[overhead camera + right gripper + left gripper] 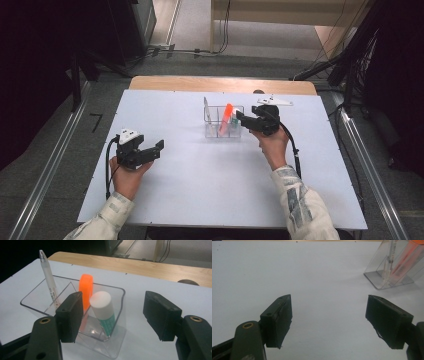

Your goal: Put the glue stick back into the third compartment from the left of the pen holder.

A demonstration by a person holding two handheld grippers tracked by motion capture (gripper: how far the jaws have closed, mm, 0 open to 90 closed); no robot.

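Note:
A clear plastic organizer (215,131) (116,346) (374,277) stands at the middle back of the white table (210,175). It holds an upright white pen (50,282) (205,108), an orange marker (86,287) (227,116) and a glue stick (103,311) with a white cap and a green label. My right gripper (241,121) (116,315) is open at the organizer's right end, its jaws straddling the corner by the glue stick without touching it. My left gripper (155,150) (332,320) hovers open over bare table at the left, holding nothing.
A wooden strip (220,84) (140,265) runs along the table's far edge, with a dark round spot (188,282) on it. Metal rails (45,175) and dark equipment flank the table. Cables (200,51) lie on the floor beyond it.

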